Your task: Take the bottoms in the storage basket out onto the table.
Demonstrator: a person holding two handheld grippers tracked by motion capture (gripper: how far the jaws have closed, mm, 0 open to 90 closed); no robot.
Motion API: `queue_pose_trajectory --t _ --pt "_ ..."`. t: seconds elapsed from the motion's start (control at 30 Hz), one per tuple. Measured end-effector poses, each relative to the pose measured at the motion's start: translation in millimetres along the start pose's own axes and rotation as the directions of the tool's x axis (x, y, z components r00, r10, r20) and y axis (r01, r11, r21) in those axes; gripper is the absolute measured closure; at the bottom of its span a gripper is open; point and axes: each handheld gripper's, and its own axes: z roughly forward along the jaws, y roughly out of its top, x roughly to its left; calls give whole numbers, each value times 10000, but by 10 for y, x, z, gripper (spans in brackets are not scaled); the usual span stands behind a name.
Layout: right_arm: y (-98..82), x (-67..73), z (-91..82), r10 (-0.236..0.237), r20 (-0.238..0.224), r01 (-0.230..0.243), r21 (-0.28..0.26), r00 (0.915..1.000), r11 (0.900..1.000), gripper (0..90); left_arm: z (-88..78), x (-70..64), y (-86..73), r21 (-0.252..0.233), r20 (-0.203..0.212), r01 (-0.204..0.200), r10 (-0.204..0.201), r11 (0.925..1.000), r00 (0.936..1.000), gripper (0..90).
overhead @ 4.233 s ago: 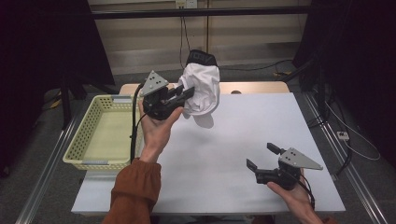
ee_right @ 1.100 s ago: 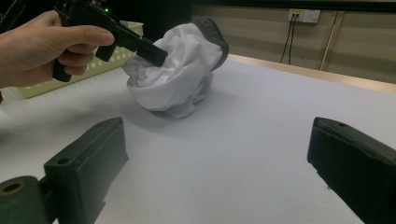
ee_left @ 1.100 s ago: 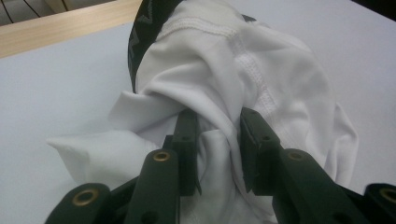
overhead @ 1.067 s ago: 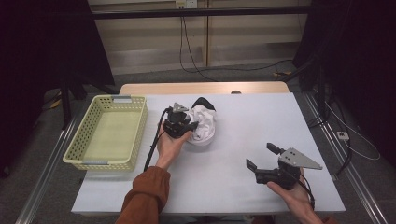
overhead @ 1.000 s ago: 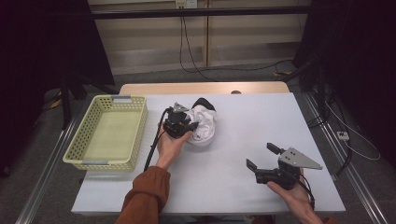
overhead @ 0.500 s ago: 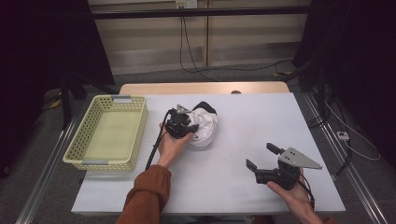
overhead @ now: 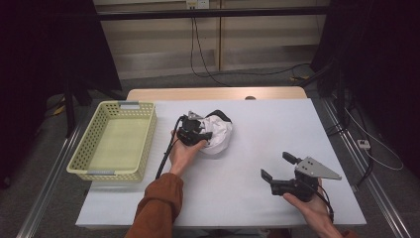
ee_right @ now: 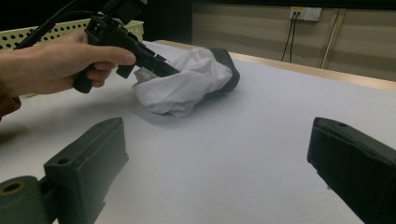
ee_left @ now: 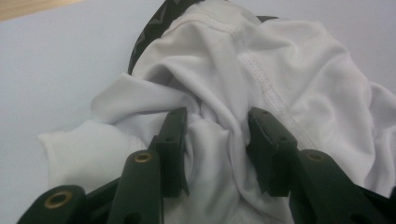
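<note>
Now the left gripper (overhead: 202, 135) sits low on the white worktop (overhead: 257, 129), and its fingers (ee_left: 173, 140) are partly apart with a fold of the white garment (overhead: 218, 134) between them, loose or just pinched. The garment lies in a crumpled heap near the middle of the worktop, right of the yellow basket (overhead: 115, 140). The right gripper (overhead: 277, 168) rests near the front edge, wide open and holding nothing.

The soft cloth could slip out if the fingers lift before they squeeze shut, because only a small fold sits between them.

A few seconds ago the garment hung in the air from the left gripper; since then it has come down onto the worktop. The right gripper has not moved.
</note>
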Motion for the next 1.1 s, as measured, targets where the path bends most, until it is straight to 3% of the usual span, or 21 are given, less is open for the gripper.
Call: queue_pose_trajectory --t 0.07,0.27,0.4,0.57,0.93,1.1 --pt "0 -1 1 8 3 -8 10 10000 10000 44 23 2 22 139 -26 129 -129 9998 9999 576" --pt "-2 6 0 -68 -39 68 49 10000 10000 44 54 96 10 280 501 384 -398 9989 9979 498" --pt "-1 3 3 -22 -11 22 32 10000 10000 44 46 73 14 236 230 377 -383 9990 9990 462" --pt "-2 2 -1 -26 -22 27 27 10000 10000 45 37 57 17 316 713 641 -662 9974 9953 356" --pt "-3 -5 3 -5 9 5 14 10000 10000 45 40 -5 30 157 388 239 -245 9996 9989 170" --pt "-4 -10 -1 28 -26 -28 20 10000 10000 46 17 -17 39 59 663 366 -369 9993 9971 71"
